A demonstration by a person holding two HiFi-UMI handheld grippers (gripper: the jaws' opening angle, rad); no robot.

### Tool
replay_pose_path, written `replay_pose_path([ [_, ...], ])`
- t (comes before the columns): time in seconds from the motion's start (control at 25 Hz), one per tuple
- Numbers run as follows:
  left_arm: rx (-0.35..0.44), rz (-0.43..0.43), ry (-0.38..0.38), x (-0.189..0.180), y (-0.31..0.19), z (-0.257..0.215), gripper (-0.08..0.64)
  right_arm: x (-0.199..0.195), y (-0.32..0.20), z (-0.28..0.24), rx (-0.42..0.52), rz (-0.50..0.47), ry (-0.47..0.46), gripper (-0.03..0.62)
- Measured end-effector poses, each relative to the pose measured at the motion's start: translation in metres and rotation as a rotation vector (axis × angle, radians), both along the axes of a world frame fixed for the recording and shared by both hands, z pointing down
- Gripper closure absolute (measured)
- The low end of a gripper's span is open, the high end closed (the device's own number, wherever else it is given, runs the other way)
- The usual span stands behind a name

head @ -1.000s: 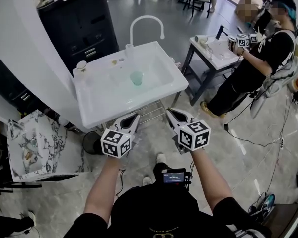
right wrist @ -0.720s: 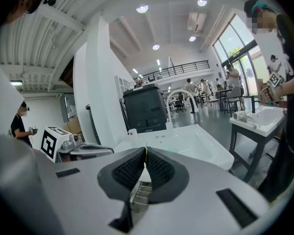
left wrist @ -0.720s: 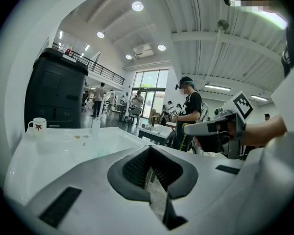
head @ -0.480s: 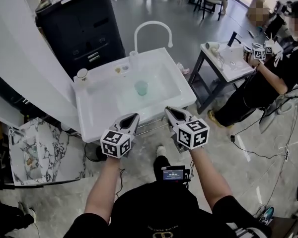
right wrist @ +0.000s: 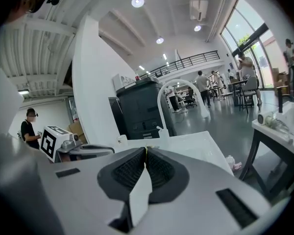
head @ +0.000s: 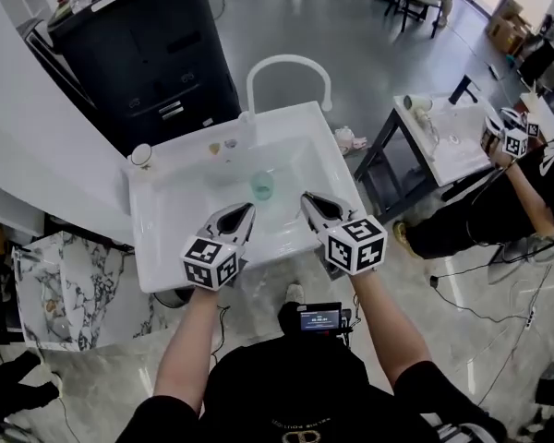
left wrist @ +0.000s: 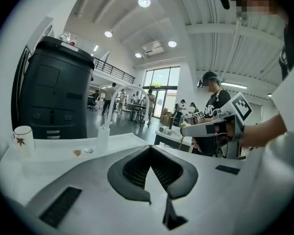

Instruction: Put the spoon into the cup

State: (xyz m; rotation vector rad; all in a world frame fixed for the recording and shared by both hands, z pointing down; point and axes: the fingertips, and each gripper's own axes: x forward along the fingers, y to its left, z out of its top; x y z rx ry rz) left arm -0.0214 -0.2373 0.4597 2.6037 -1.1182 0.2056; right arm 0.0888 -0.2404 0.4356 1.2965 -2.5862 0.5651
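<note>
A pale green cup (head: 261, 185) stands upright in the basin of the white sink (head: 166, 266), under the arched white faucet (head: 291, 63). I cannot make out a spoon in any view. My left gripper (head: 247, 209) is shut and empty above the basin's front edge, just left of the cup. My right gripper (head: 307, 197) is shut and empty a little to the right of the cup. In the left gripper view the shut jaws (left wrist: 150, 152) point across the sink top. The right gripper view shows its shut jaws (right wrist: 146, 150) pointing at the faucet (right wrist: 179, 99).
A white cup with a red leaf (head: 141, 156) (left wrist: 23, 136) stands on the sink's back left corner. A clear tumbler (left wrist: 103, 137) and two small bits (head: 222, 146) sit on the back rim. Behind stands a black cabinet (head: 148, 44). At right, another person (head: 512, 141) works at a second sink table (head: 443, 146).
Both grippers have moved forward together from in front of the sink to above the basin's front edge. They stay shut. The cup has not moved.
</note>
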Motion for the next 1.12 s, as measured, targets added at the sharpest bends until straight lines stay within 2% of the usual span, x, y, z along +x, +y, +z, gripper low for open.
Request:
replay_pose_path([
  [0.28, -0.025, -0.072, -0.007, 0.003, -0.044, 0.004, 0.552, 0.007, -0.052, 0.004, -0.024, -0.066, -0.018, 0.522],
  [0.56, -0.035, -0.097, -0.016, 0.009, -0.068, 0.011, 0.552, 0.008, -0.079, 0.014, -0.049, -0.098, -0.051, 0.522],
  [1.12, -0.054, -0.073, -0.002, -0.003, -0.087, 0.019, 0.552, -0.012, -0.096, 0.022, -0.072, -0.087, -0.039, 0.522],
])
